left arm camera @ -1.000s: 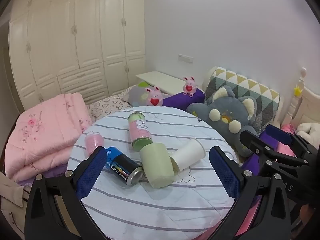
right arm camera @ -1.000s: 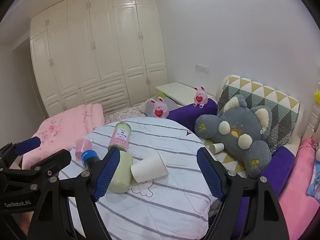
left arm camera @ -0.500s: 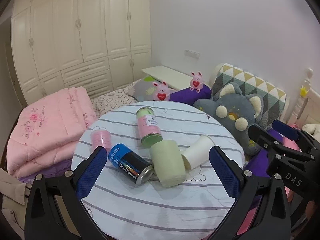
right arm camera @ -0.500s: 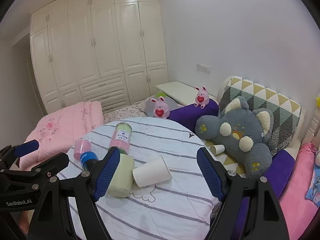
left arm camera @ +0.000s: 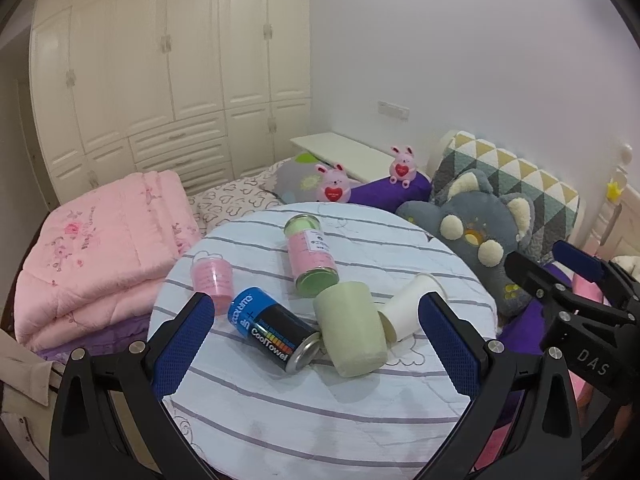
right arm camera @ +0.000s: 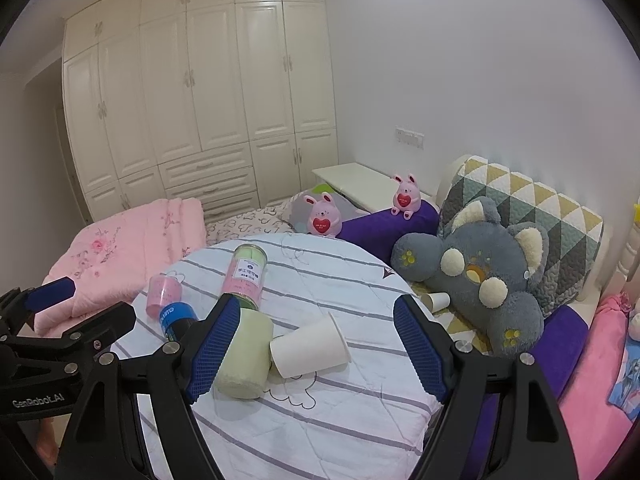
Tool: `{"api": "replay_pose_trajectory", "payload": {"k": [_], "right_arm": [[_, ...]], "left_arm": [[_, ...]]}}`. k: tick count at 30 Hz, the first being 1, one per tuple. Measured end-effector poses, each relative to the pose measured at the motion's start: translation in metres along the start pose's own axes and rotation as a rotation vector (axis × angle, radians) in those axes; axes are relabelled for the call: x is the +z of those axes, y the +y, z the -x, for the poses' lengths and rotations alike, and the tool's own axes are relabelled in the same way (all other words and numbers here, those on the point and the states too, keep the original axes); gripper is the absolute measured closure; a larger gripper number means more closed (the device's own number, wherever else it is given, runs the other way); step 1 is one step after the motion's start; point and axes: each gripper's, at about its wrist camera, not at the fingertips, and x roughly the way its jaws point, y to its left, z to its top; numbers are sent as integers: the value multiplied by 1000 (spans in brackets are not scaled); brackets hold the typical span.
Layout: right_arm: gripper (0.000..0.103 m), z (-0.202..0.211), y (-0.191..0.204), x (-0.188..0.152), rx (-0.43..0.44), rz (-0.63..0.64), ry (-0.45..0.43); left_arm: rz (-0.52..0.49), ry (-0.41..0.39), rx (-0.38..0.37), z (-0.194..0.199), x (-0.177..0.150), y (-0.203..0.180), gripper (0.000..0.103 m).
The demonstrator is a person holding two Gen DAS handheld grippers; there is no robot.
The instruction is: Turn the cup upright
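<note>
Both my claws, left claw [left arm camera: 316,344] and right claw [right arm camera: 314,354], hang wide apart over the bench [left arm camera: 320,412]; white paper cup [right arm camera: 310,347] lies sideways touching the green cup [right arm camera: 244,354].

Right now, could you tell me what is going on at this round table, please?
A person holds a gripper in each hand above the striped round table; both the left gripper and the right gripper have their jaws wide open and hold nothing. A white paper cup lies on its side, touching a tipped light green cup. A blue can and a pink jar also lie tipped over. No cup is upright yet.
</note>
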Motion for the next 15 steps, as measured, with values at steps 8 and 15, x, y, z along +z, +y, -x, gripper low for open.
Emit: {"api": "replay_pose_trajectory", "payload": {"k": [8,15], "right_arm": [[23,9,9,1,-17,38,-89],[23,15,10,1,-14,45,-150]], "left_arm": [[10,-100,-19,14,0,2,0],[13,-130,27,20,2,3,0]]}}
